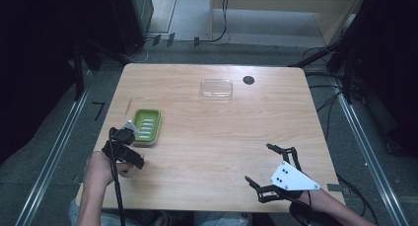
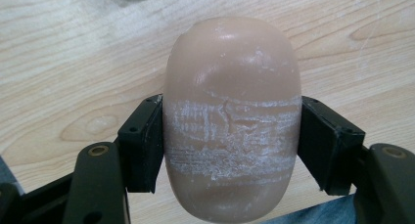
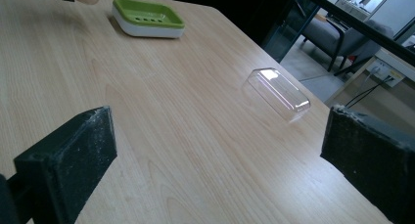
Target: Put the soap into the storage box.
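Soap bar (image 2: 232, 121), beige, white-scuffed, clamped in left tongs (image 2: 232, 145), right tongs (image 3: 215, 160) wide apart.

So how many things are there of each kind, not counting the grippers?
Soap: 1
Green soap dish: 1
Clear lid: 1
Total: 3
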`<state>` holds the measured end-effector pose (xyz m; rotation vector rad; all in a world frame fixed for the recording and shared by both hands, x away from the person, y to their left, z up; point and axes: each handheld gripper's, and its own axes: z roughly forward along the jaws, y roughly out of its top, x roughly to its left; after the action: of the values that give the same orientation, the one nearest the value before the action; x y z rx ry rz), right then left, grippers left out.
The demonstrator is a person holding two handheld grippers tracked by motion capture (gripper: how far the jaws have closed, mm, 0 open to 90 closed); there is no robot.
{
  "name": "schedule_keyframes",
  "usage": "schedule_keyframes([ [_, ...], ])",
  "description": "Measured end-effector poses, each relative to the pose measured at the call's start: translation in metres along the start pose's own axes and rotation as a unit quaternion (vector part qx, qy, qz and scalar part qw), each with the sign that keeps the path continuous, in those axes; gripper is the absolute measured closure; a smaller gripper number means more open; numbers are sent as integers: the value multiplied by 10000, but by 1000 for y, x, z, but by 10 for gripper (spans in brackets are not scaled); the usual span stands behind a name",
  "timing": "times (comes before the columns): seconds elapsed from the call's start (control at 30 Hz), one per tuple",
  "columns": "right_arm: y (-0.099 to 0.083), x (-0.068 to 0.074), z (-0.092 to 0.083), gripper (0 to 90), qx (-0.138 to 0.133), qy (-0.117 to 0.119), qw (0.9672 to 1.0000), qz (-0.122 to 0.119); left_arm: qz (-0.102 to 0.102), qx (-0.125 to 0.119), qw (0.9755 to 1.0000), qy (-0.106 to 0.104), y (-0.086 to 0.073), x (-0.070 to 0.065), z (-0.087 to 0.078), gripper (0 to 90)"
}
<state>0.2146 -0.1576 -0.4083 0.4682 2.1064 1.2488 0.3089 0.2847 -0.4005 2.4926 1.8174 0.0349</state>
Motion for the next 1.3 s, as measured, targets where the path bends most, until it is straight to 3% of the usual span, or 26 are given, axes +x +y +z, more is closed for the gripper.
schedule_keyframes([
  [1.3,0,-1,0,0,-12,2,10000,0,289,32,9995,74,41,-5,-25,336],
])
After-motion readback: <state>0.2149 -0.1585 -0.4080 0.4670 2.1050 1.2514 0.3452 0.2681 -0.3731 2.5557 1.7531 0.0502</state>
